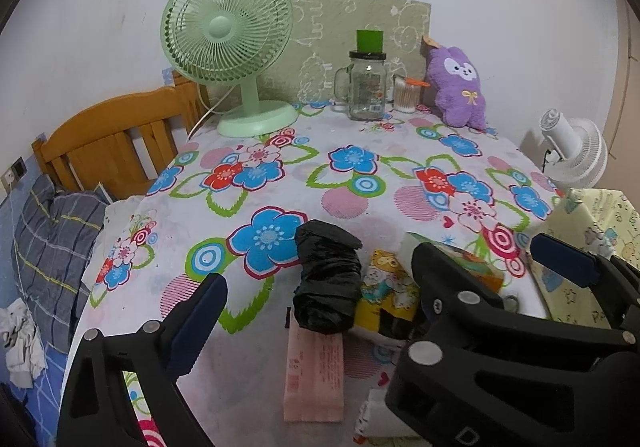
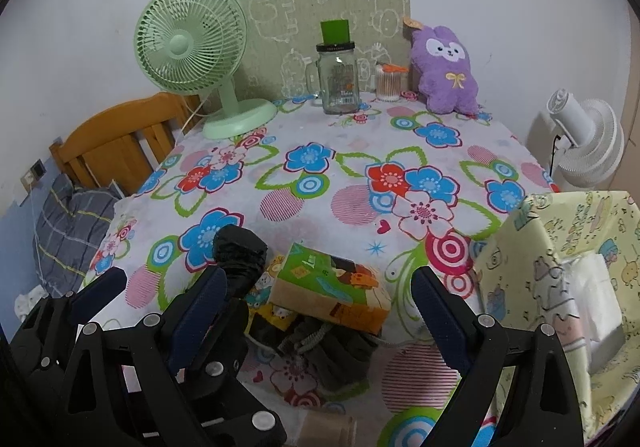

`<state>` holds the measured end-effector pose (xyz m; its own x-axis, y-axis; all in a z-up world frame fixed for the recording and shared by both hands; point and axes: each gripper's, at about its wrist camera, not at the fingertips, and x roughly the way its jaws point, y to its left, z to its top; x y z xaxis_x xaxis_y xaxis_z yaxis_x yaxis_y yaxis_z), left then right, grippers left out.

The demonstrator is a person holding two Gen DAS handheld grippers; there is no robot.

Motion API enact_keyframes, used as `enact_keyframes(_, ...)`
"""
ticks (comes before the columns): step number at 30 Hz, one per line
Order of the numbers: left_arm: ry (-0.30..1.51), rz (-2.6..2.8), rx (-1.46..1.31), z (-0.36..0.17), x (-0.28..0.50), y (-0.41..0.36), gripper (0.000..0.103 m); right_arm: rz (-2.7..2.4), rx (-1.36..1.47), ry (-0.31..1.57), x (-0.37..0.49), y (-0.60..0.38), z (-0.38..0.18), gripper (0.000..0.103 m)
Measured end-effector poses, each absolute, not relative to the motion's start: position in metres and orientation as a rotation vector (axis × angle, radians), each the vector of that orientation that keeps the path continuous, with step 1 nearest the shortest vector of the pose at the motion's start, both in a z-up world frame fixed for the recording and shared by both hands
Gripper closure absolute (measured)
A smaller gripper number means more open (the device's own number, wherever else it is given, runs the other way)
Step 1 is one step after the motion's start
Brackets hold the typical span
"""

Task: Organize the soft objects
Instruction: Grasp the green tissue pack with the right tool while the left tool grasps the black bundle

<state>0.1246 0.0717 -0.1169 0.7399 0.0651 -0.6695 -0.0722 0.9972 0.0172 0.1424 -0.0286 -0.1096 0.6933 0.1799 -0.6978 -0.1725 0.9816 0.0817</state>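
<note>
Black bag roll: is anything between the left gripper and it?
Nothing visible. The black bag roll lies on the tablecloth just ahead of the open left gripper, between its fingers. A pink packet lies under its near end and a yellow pouch touches its right side; neither blocks the approach.

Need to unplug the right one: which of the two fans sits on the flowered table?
The green fan, standing at the table's back left corner; the white fan stands off the table, beyond its right edge.
</note>
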Motion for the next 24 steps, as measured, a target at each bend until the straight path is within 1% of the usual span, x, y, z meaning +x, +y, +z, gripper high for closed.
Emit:
enact_keyframes(6, 0.757, 0.083, -0.018, -0.127, 0.138, 0.076, 0.005, 0.175, 0.012, 0.802, 0.156, -0.027, -0.120, 0.008)
enact_keyframes(13, 0.791, 0.094, -0.029, -0.139, 0.151, 0.081, 0.012, 0.137, 0.043, 0.840, 0.170, -0.030, -0.135, 0.008)
enact_keyframes(15, 0.800, 0.099, -0.029, -0.143, 0.155, 0.081, 0.013, 0.133, 0.059, 0.859, 0.174, -0.032, -0.139, 0.008)
enact_keyframes(17, 0.805, 0.106, -0.026, -0.145, 0.157, 0.081, 0.016, 0.133, 0.068, 0.874, 0.177, -0.032, -0.143, 0.008)
enact_keyframes(21, 0.822, 0.107, -0.027, -0.151, 0.162, 0.082, 0.019, 0.136, 0.086, 0.898, 0.181, -0.033, -0.149, 0.008)
enact_keyframes(23, 0.837, 0.114, -0.029, -0.154, 0.165, 0.083, 0.024, 0.138, 0.087, 0.911, 0.184, -0.033, -0.152, 0.008)
enact_keyframes(24, 0.848, 0.117, -0.029, -0.156, 0.167, 0.084, 0.026, 0.133, 0.083, 0.916, 0.185, -0.032, -0.154, 0.008)
